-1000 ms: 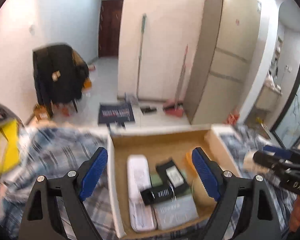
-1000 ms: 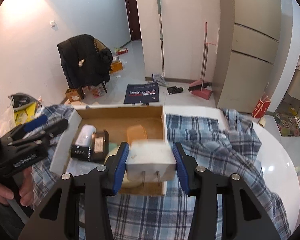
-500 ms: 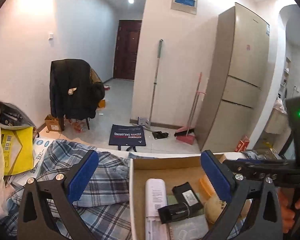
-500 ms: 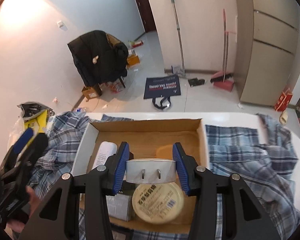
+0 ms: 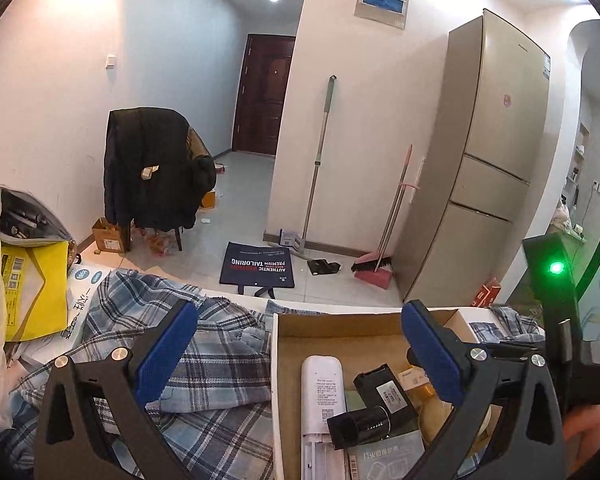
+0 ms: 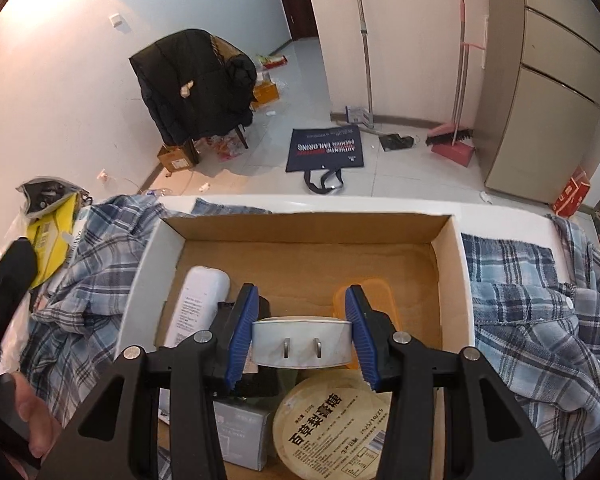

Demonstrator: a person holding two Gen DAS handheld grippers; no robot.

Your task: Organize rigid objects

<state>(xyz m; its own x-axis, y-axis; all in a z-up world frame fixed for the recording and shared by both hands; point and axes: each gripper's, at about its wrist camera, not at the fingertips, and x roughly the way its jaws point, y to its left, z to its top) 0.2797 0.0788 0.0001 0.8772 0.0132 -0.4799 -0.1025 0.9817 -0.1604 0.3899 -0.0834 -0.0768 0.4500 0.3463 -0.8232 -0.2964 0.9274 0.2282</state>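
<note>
My right gripper is shut on a white plug adapter with two metal prongs, held above the open cardboard box. In the box lie a white remote, a round tin, an orange lid, a grey packet and black items. My left gripper is open and empty, above the box's left wall. The left wrist view shows the remote and a black device in the box.
A blue plaid shirt covers the white table around the box, also on the right. A yellow bag sits at the left. A chair with a black jacket, a tote bag, brooms and a fridge stand beyond.
My right gripper has carried the adapter left from over the box's right edge to over its middle. My left gripper has drawn back and tilted up, staying open.
</note>
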